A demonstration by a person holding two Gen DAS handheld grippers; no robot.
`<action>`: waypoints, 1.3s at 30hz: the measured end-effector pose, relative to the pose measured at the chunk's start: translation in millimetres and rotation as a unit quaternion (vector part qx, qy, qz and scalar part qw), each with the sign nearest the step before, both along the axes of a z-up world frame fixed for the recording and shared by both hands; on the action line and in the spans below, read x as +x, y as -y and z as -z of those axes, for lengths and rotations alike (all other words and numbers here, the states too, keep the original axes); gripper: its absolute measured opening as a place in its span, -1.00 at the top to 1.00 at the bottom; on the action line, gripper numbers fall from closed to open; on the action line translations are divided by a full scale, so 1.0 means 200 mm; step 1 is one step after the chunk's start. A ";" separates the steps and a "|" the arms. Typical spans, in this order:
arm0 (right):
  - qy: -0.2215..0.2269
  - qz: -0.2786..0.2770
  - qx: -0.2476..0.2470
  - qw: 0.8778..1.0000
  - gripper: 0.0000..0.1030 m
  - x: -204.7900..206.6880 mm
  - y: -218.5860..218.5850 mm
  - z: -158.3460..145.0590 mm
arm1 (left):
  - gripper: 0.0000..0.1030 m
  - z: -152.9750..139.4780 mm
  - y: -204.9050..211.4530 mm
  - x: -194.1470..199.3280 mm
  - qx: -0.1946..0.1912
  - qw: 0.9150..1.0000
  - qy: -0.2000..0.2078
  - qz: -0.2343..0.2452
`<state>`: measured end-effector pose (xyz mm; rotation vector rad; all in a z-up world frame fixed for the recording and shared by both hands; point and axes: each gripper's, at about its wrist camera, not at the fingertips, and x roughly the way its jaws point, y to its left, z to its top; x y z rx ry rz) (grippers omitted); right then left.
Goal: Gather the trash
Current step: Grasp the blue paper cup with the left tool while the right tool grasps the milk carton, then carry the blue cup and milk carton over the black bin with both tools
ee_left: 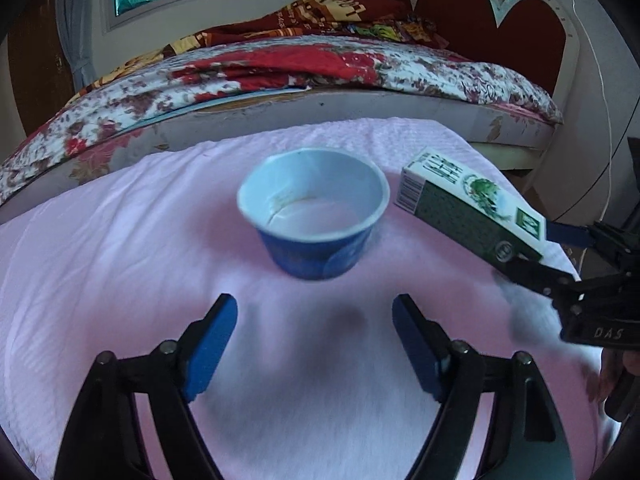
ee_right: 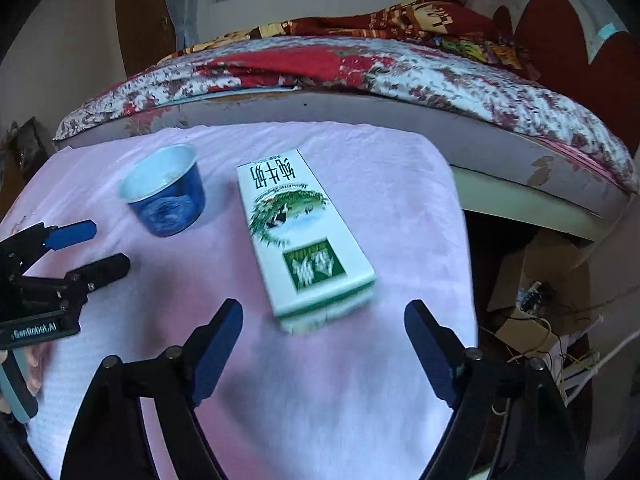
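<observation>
We are holding the left gripper [ee_left: 314, 344] and right gripper [ee_right: 323, 350] wide apart, empty, nearside. Beyond on the pink cloth [ee_left: 120, 240]: blue cup [ee_left: 314, 212], milk carton [ee_right: 298, 232] right of the cup. Risk: tipping the light cup.

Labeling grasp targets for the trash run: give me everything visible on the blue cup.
The blue cup is a small tub, looks like coated paper: dark blue outside with a pale swirl print, white inside, rolled white rim. It stands upright and open, no lid, with a smear of residue and what looks like a crease on the inner wall. It sits on the pink cloth, left of the milk carton and apart from it. The left gripper is open just short of it; nothing else touches it.
</observation>
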<state>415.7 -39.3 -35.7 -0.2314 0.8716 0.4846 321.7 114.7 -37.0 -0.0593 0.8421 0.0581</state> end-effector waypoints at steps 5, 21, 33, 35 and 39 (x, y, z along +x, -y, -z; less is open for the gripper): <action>0.001 0.000 0.003 1.000 -0.22 0.10 -0.04 0.01 | -0.57 0.02 0.01 0.10 -0.007 1.000 0.002 -0.006; 0.015 0.025 0.011 1.000 -0.13 0.13 0.01 -0.03 | -0.43 -0.01 0.00 0.21 -0.002 1.000 0.021 -0.015; 0.056 0.008 0.007 0.998 -0.11 -0.19 0.05 -0.16 | -0.43 -0.11 0.07 -0.07 0.010 0.999 0.048 0.010; 0.064 0.008 0.007 0.998 -0.11 -0.25 0.06 -0.19 | -0.43 -0.13 0.09 -0.13 0.012 0.998 0.052 0.016; 0.075 0.010 0.009 0.997 -0.11 -0.40 0.11 -0.27 | -0.43 -0.17 0.12 -0.25 0.010 0.998 0.059 0.023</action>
